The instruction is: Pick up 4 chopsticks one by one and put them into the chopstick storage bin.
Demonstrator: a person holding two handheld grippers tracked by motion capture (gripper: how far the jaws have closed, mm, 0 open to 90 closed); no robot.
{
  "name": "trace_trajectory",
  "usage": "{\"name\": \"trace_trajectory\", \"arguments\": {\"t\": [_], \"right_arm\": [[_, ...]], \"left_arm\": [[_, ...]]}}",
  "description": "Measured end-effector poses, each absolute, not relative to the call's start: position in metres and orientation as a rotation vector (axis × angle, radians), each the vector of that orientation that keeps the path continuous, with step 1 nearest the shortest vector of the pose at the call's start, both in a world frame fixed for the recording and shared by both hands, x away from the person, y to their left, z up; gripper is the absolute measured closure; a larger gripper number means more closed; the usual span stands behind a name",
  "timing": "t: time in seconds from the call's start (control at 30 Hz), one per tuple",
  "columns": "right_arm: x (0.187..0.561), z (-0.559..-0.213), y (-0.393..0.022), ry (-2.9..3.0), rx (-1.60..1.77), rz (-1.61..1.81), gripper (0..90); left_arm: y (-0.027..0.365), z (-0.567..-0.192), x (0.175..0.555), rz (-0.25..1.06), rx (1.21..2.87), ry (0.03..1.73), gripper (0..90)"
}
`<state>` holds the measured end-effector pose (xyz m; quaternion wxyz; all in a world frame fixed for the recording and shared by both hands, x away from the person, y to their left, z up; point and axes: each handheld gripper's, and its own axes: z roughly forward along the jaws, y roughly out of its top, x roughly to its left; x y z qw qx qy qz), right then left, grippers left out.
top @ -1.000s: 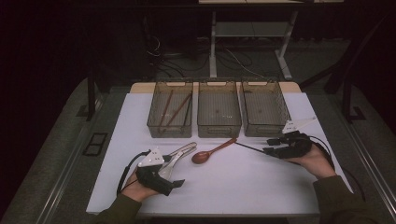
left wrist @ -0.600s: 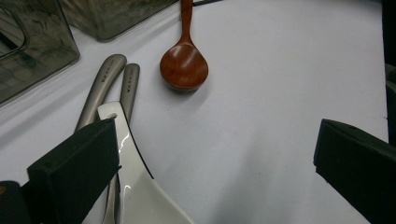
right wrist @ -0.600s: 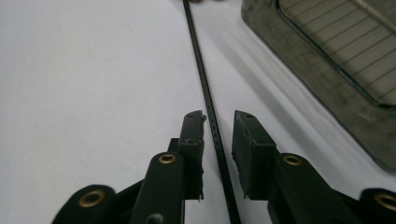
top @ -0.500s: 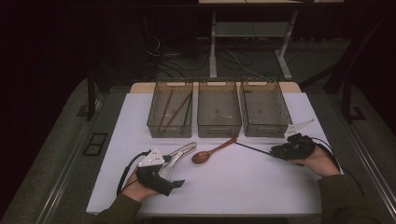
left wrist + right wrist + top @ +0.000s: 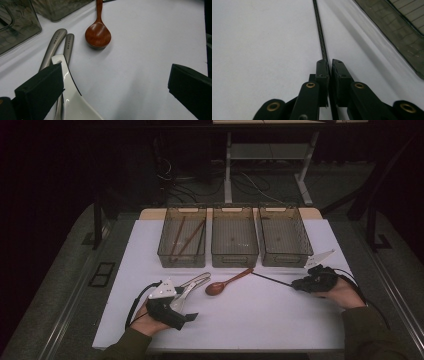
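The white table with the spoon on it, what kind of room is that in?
Probably a lab or test room: a white table with three clear plastic bins, a brown wooden spoon, and loose cables on the dark floor.

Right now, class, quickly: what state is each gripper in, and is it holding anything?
Left gripper: open, holding nothing; a white spoon lies by one jaw.
Right gripper: jaws just closed, shut on the black chopstick.

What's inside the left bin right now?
Left bin: brown chopsticks lying lengthwise on its floor. The tinted walls blur the exact count, and anything flat against the near wall is hard to make out.
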<state>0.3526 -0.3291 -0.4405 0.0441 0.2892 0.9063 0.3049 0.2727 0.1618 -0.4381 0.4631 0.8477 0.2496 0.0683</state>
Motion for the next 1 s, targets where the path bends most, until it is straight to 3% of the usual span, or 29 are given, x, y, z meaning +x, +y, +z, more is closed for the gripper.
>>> {"name": "trace_trajectory", "arguments": {"t": [1.0], "right_arm": [[0.349,-0.4335,-0.3336,2.796,0.794,1.001,85.7]], "left_arm": [[0.1612,-0.4385,0.2724,0.168,2.084,0.611,0.0]]}}
